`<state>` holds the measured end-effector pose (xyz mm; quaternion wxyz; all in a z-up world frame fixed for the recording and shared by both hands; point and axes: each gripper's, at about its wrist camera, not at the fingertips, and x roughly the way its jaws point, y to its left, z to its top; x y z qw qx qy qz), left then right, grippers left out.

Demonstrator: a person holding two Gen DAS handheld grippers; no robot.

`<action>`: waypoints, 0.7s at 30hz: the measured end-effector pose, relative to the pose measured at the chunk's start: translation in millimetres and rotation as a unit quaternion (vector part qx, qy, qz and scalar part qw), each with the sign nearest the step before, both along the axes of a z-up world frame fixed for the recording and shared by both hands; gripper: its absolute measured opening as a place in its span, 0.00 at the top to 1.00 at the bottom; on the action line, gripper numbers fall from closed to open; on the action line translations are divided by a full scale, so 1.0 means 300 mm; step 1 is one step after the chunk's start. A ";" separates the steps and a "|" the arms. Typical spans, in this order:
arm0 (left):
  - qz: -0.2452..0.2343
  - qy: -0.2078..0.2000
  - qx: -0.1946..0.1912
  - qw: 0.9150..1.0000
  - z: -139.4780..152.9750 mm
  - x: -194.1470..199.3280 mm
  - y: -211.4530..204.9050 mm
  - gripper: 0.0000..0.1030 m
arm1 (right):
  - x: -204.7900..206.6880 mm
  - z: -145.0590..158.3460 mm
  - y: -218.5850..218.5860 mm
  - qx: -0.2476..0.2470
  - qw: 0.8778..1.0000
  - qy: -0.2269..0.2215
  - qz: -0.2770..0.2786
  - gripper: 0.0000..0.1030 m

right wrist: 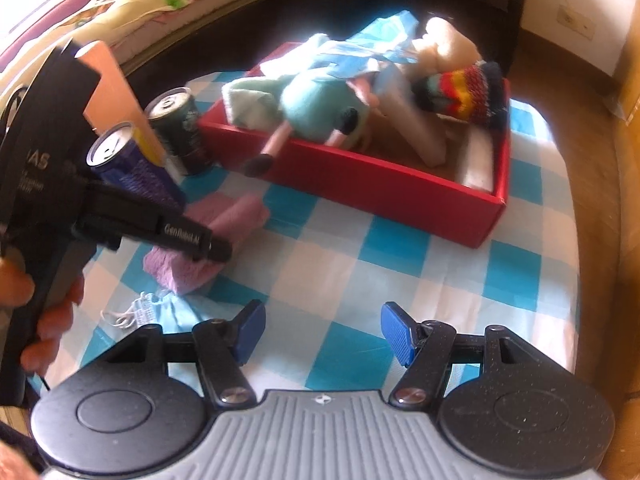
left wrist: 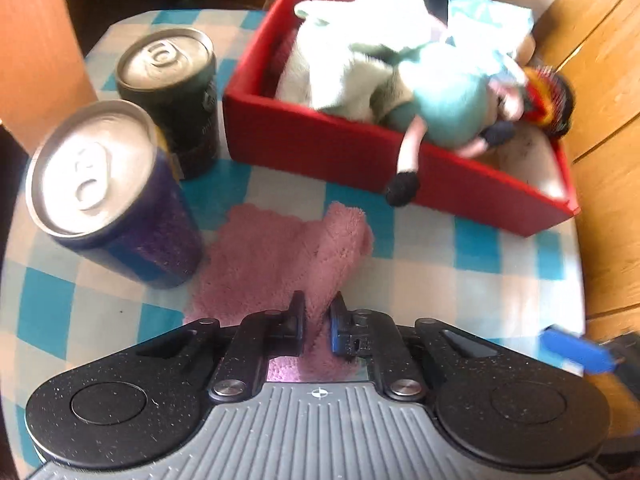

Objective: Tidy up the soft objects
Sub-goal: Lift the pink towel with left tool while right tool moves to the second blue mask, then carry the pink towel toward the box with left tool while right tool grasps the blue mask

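- Fingers of left gripper (left wrist: 317,320) pinched shut on near fold of pink towel (left wrist: 276,256), lying on desk (left wrist: 460,264) beside blue can (left wrist: 116,204).
- Red box (left wrist: 320,148) straight beyond, far side.
- Right gripper (right wrist: 322,332) fingers apart, holding nothing, farther from towel.

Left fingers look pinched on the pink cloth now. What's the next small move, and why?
Probably lift the left gripper straight up a little. It is shut on a fold of the pink cloth, which lies on the table close beside the blue can. Rising first should clear the can before swinging to the red box.
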<state>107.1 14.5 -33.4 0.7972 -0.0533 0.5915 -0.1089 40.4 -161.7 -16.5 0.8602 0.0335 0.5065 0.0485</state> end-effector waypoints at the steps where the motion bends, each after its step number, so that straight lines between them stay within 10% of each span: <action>1: 0.005 -0.006 -0.011 1.000 0.020 -0.003 0.015 0.92 | 0.001 -0.002 0.011 0.003 1.000 0.000 0.006 0.59; 11: 0.030 -0.073 -0.068 0.995 0.247 -0.029 0.137 0.92 | 0.054 -0.041 0.231 0.016 0.995 0.008 0.101 0.49; 21: 0.032 -0.055 -0.061 0.996 0.208 -0.029 0.172 0.92 | 0.098 -0.202 0.322 -0.032 0.988 0.061 0.137 0.49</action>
